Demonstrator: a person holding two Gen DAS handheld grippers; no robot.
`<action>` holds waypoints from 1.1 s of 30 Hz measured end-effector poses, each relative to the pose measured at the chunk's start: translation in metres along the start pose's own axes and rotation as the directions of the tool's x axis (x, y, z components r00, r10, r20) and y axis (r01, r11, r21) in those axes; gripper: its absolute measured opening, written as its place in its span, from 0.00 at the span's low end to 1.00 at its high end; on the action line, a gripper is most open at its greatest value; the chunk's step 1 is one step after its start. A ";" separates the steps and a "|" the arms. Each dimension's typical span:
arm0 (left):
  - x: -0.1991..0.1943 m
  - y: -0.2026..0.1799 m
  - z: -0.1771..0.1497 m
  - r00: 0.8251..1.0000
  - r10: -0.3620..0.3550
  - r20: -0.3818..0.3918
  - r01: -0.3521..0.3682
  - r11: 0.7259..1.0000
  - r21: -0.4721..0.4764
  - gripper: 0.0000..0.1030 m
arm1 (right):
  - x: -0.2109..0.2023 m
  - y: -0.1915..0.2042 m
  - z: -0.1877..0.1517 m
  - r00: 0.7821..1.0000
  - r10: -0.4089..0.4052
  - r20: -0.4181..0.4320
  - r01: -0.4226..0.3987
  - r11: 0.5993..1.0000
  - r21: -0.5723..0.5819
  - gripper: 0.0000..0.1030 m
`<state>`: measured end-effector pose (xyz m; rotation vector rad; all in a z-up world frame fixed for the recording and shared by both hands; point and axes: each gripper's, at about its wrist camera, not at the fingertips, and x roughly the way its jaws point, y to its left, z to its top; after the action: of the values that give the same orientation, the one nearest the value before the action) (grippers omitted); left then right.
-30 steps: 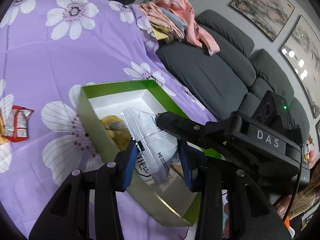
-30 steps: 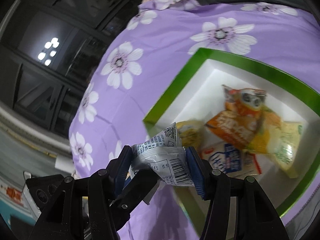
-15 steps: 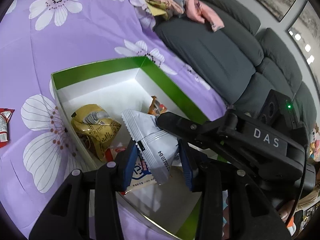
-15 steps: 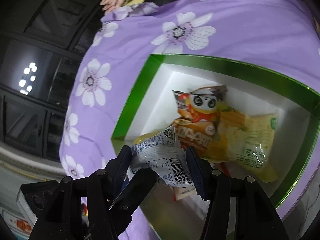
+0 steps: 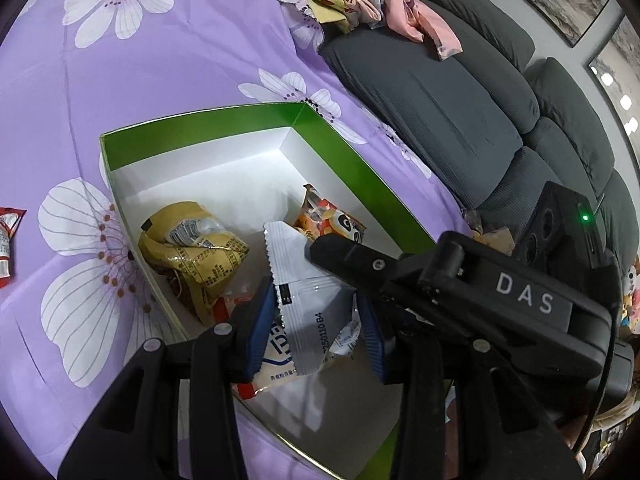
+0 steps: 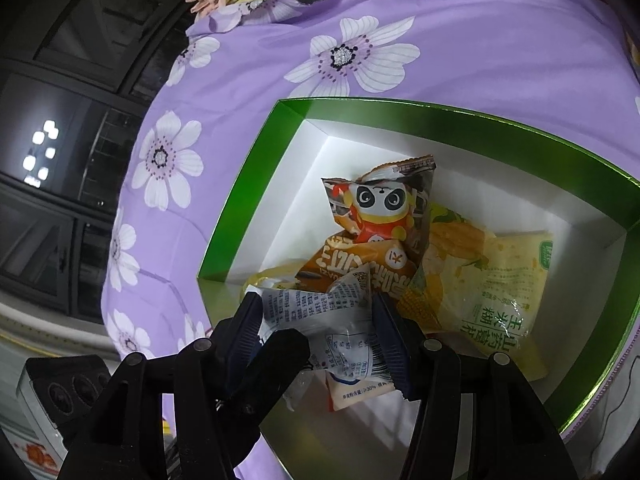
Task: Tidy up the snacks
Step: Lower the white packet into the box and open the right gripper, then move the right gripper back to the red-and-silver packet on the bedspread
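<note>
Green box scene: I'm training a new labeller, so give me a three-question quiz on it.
1. True or false: both the left gripper and the right gripper pinch the same white packet.
2. Where is the panda packet? A) on the purple cloth B) in the green box C) on the sofa
3. Fill in: the red packet lies on the ____ cloth, outside the box.

Key: 1 true; 2 B; 3 purple

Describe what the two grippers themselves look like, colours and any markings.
Both are matte black plastic frames with silver screws and ribbed blue finger pads. The right gripper, seen from the left wrist, reads DAS in white, with a green light and black cable. Left gripper matches.
</note>
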<state>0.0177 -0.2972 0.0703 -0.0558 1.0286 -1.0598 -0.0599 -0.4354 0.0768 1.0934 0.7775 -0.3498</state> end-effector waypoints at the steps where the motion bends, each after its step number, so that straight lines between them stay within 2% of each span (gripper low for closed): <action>1: -0.002 -0.001 -0.001 1.000 0.009 0.005 -0.009 1.000 -0.002 0.39 | -0.001 0.000 0.000 1.000 -0.004 0.007 0.004 1.000 -0.006 0.57; 3: -0.009 -0.002 -0.002 1.000 0.010 0.017 -0.010 1.000 -0.001 0.40 | -0.005 0.004 -0.001 0.999 -0.018 0.031 0.018 1.000 -0.021 0.57; 8: -0.053 0.003 -0.007 0.993 0.034 0.116 -0.032 0.999 -0.012 0.43 | -0.027 0.018 -0.004 0.990 -0.015 0.138 0.026 0.997 -0.078 0.57; 12: -0.093 0.018 -0.014 0.978 0.057 0.201 -0.045 0.997 -0.065 0.60 | -0.041 0.035 -0.012 0.980 0.061 0.191 -0.039 0.992 -0.122 0.58; 13: -0.107 0.024 -0.018 0.971 0.075 0.225 -0.058 0.995 -0.083 0.61 | -0.046 0.043 -0.016 0.974 0.093 0.206 -0.064 0.988 -0.144 0.58; 14: -0.116 0.028 -0.021 0.967 0.090 0.238 -0.070 0.993 -0.093 0.63 | -0.048 0.050 -0.021 0.970 0.115 0.214 -0.080 0.983 -0.164 0.60; 15: -0.124 0.033 -0.025 0.963 0.108 0.248 -0.085 0.991 -0.103 0.68 | -0.050 0.058 -0.025 0.966 0.140 0.218 -0.098 0.977 -0.191 0.66; 16: -0.137 0.042 -0.031 0.954 0.139 0.266 -0.108 0.986 -0.128 0.70 | -0.051 0.066 -0.030 0.962 0.164 0.217 -0.115 0.968 -0.223 0.71; 19: -0.166 0.066 -0.047 0.931 0.196 0.309 -0.134 0.968 -0.210 0.78 | -0.048 0.096 -0.048 0.962 0.199 0.187 -0.127 0.932 -0.340 0.78; 22: -0.188 0.094 -0.066 0.924 0.174 0.340 -0.079 0.958 -0.274 0.82 | -0.040 0.121 -0.067 0.968 0.178 0.178 -0.085 0.896 -0.436 0.86; 24: -0.202 0.114 -0.079 0.912 0.187 0.365 -0.057 0.939 -0.340 0.82 | -0.034 0.137 -0.082 0.971 0.156 0.181 -0.043 0.859 -0.510 0.86; 25: -0.212 0.125 -0.089 0.899 0.216 0.382 -0.059 0.922 -0.383 0.83 | -0.030 0.144 -0.090 0.973 0.143 0.180 -0.022 0.839 -0.543 0.86; 27: -0.224 0.139 -0.102 0.883 0.242 0.402 -0.049 0.900 -0.433 0.83 | -0.020 0.156 -0.103 0.978 0.127 0.168 -0.002 0.803 -0.596 0.86; 30: -0.241 0.150 -0.114 0.867 0.248 0.433 -0.023 0.886 -0.463 0.86 | -0.005 0.166 -0.119 0.985 0.118 0.127 -0.010 0.769 -0.639 0.86; 33: -0.254 0.158 -0.122 0.837 0.282 0.468 -0.030 0.879 -0.475 0.91 | 0.012 0.175 -0.135 0.993 0.094 0.075 -0.020 0.741 -0.671 0.86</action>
<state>0.0156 0.0246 0.0946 -0.6035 0.7337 -0.5732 0.0030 -0.2365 0.1519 0.4030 0.6910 -0.0499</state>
